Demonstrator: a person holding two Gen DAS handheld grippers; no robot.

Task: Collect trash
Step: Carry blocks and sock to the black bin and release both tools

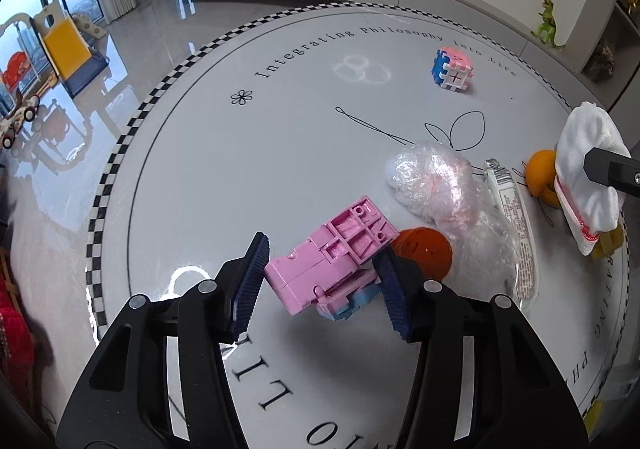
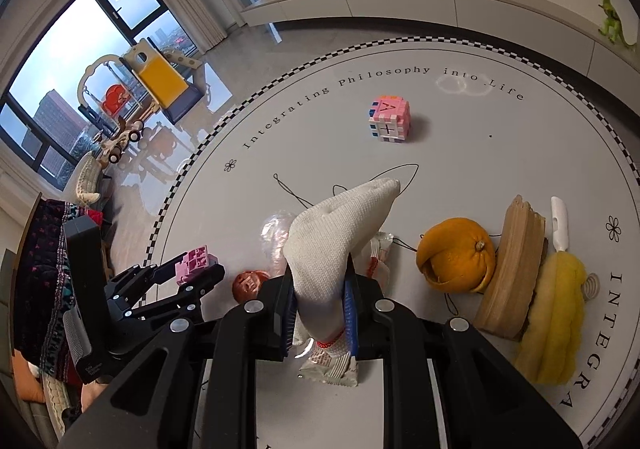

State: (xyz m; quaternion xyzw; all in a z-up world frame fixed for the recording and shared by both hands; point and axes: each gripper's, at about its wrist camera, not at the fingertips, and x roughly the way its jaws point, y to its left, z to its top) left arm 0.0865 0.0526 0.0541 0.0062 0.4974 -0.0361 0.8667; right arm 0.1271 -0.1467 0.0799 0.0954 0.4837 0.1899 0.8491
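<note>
Black plastic arms with ribbed blue pads fill the near edge of the left wrist view, where the left gripper (image 1: 322, 281) has its jaws closed on a pink toy block (image 1: 328, 257), a boxy moulded piece with a hollow ribbed underside and a pale blue part beneath. It hangs tilted over the glossy round bench (image 1: 280, 153), which is white with black lettering and a checkered rim. Just right of the block lies a flat orange disc (image 1: 424, 249), and beyond that a crumpled ball of clear plastic film (image 1: 440, 189) and a long clear wrapper (image 1: 512, 217).

From the right wrist view, the right gripper (image 2: 320, 313) is clenched on a white knitted sock (image 2: 336, 241) with a red-stitched cuff; a crinkled snack wrapper (image 2: 332, 365) lies under the jaws. To its right sit a curled orange peel (image 2: 456, 257), a stack of tan wooden slices (image 2: 512, 269), and a fluffy yellow duster (image 2: 556, 313) with a white handle. Far across the bench stands a studded pink-and-white letter cube (image 2: 390, 119).
</note>
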